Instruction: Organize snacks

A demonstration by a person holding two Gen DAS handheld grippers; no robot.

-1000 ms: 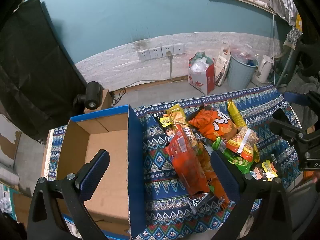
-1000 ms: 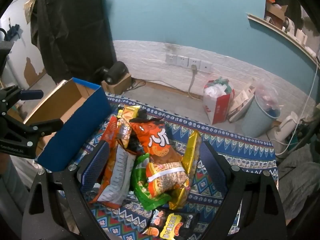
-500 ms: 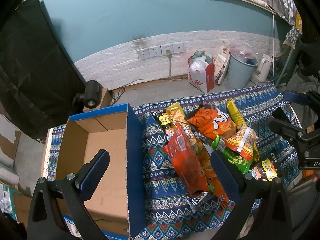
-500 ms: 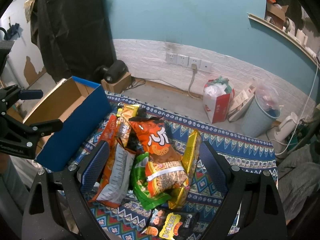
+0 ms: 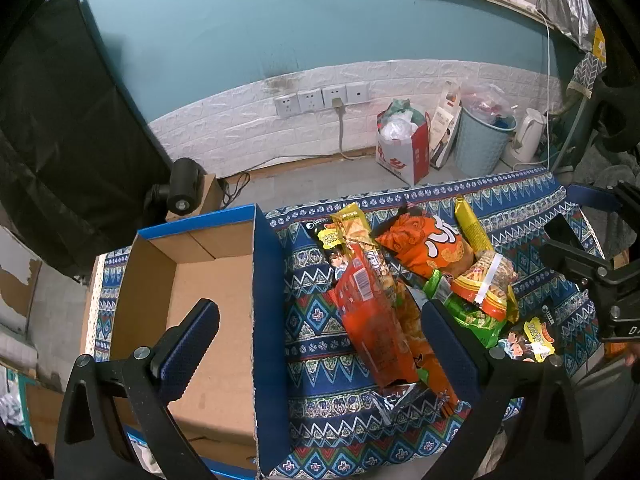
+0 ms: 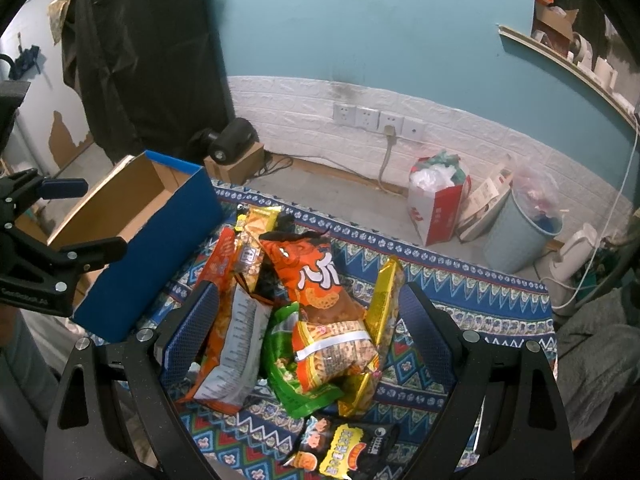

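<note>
The left gripper [image 5: 320, 330] is held up in the air with its jaws wide open and nothing between them. Its two blue fingers [image 5: 188, 344] point forward and a bit down. The right gripper [image 6: 308, 326] is also up in the air, jaws wide open, holding nothing. Its blue fingers [image 6: 424, 326] point forward and down too. The two grippers are well apart.

Domestic room: teal wall with wall sockets [image 5: 320, 98], beside them a waste bin [image 5: 482, 144], electric kettle [image 5: 526, 136], and patterned tablecloth [image 5: 320, 344].
</note>
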